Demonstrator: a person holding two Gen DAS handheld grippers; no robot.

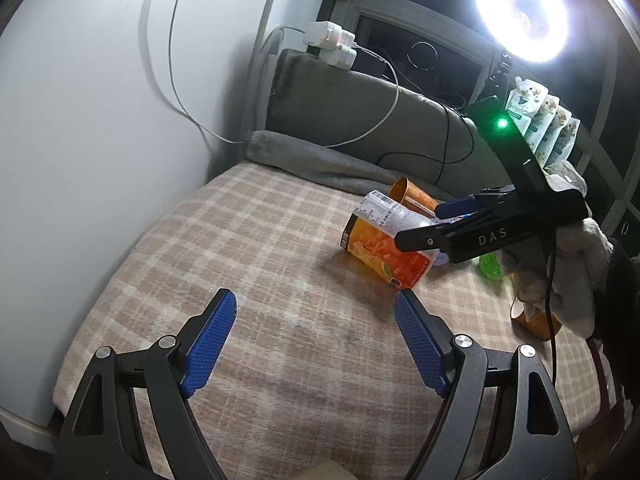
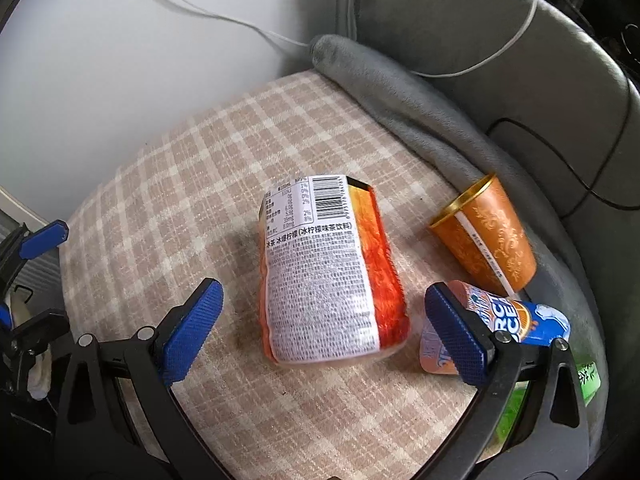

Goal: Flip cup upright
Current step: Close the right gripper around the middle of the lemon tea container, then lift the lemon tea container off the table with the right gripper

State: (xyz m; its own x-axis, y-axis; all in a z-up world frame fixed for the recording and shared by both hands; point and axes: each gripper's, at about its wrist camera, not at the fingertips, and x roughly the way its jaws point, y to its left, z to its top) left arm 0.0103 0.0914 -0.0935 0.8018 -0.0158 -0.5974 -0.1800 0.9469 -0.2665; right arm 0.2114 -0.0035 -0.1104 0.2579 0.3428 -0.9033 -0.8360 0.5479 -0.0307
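An orange drink cup with a white printed label (image 2: 328, 276) lies on its side on the checked cloth (image 2: 192, 168). My right gripper (image 2: 324, 332) is open, its blue pads on either side of the cup's near end, not touching it. In the left wrist view the same cup (image 1: 384, 248) lies at mid right with the right gripper (image 1: 436, 220) over it. My left gripper (image 1: 316, 344) is open and empty, low over the cloth, nearer than the cup.
An orange-and-gold cup (image 2: 488, 232) lies on its side at the right by the grey blanket (image 2: 400, 92). A small blue-and-orange cup (image 2: 520, 320) lies behind the right finger. A ring light (image 1: 520, 8), pouches (image 1: 540, 120) and cables stand at the back.
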